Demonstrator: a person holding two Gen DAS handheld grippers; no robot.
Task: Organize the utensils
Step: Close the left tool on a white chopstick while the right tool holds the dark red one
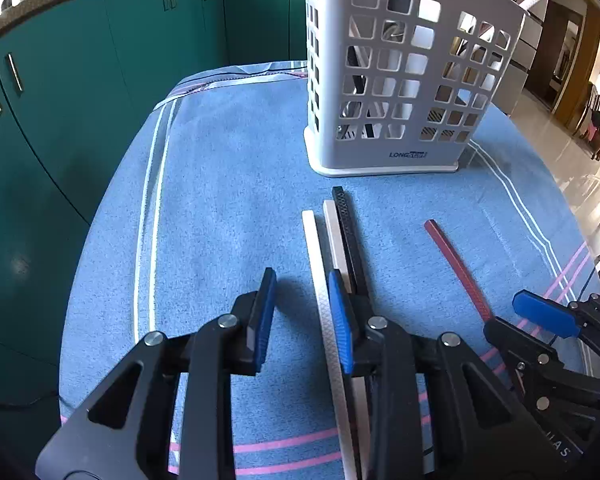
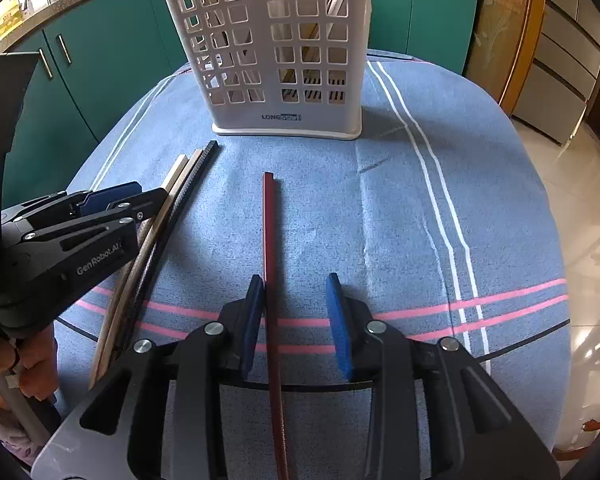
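Note:
A white perforated utensil holder stands on the blue cloth, also in the right wrist view. Two white chopsticks and a black one lie side by side in front of it. My left gripper is open, low over the cloth, with one white chopstick between its pads. A dark red chopstick lies apart to the right. My right gripper is open and straddles it, the stick close to the left pad. The left gripper also shows in the right wrist view.
The blue cloth with white and pink stripes covers a rounded table. Teal cabinets stand behind and to the left. A glossy tiled floor lies beyond the table's right edge. The holder holds some utensils.

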